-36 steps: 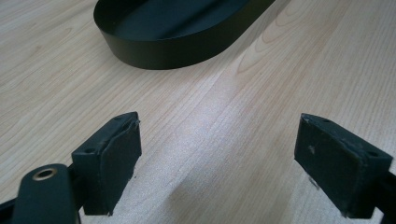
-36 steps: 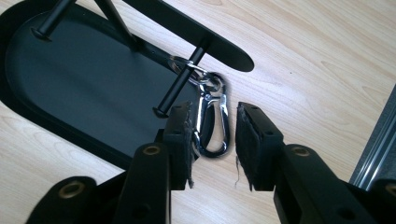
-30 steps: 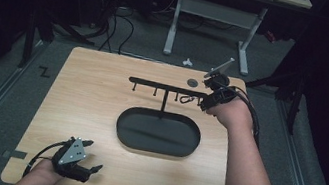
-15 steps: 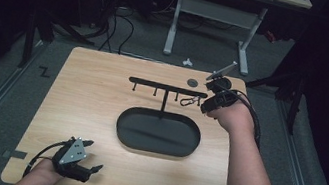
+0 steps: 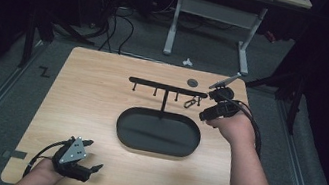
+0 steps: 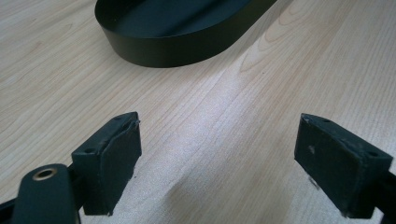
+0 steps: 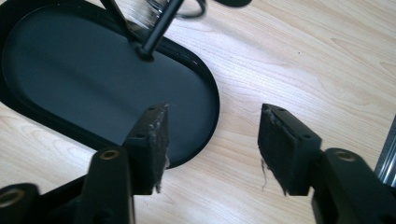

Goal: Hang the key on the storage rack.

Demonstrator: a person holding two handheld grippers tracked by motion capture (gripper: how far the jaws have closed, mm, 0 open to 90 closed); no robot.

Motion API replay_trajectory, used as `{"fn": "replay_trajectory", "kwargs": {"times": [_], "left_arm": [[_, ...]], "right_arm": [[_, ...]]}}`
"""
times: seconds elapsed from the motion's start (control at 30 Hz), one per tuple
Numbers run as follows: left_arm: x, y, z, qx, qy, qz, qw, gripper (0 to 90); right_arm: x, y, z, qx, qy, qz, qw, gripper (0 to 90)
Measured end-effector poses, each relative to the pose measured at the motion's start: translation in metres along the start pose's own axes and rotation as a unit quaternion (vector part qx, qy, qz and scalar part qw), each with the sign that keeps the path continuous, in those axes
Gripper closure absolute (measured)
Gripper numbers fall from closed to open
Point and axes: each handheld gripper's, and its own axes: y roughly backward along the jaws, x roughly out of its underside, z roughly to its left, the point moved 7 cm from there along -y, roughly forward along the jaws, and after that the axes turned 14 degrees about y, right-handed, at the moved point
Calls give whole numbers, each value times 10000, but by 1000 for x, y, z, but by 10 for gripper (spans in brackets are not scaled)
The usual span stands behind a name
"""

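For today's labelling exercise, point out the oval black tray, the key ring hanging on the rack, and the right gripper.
oval black tray (image 5: 122,128): high view, left rim.
key ring (image 5: 191,102): high view, middle of the hanging ring.
right gripper (image 7: 212,140): right gripper view, gap between its open jaws.

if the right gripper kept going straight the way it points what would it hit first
Probably the near rim of the black oval tray, or the bare table just beside it; its open jaws straddle that edge, and depth is hard to judge. The right gripper holds nothing.

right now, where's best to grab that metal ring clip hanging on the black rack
Probably by the lower loop of the ring clip, which hangs free below the bar. Come level from the right gripper side, its jaws open and empty, closing across the loop's thin sides, then lift off the hook.
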Motion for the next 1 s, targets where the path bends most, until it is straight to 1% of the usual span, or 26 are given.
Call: {"fn": "replay_trajectory", "kwargs": {"times": [0.23,0.4,0.53,0.6,0.9,1.0], "left_arm": [[0,1,1,-5,24,-28,10000,152],[-1,1,1,-6,67,-40,10000,152],[-1,1,1,10,90,-66,9999,152],[-1,1,2,-3,87,-64,9999,152],[-1,1,2,-14,100,-83,9999,152],[-1,1,2,-23,109,-81,9999,152]], "right_arm": [[13,-10,5,49,5,-231,9997,333],[25,-18,11,107,79,-392,9991,319],[36,-25,17,110,57,-552,9984,303],[43,-30,19,80,-3,-631,9980,305],[77,-54,22,-32,-311,-713,9970,305],[86,-60,22,26,-340,-802,9962,305]]}}
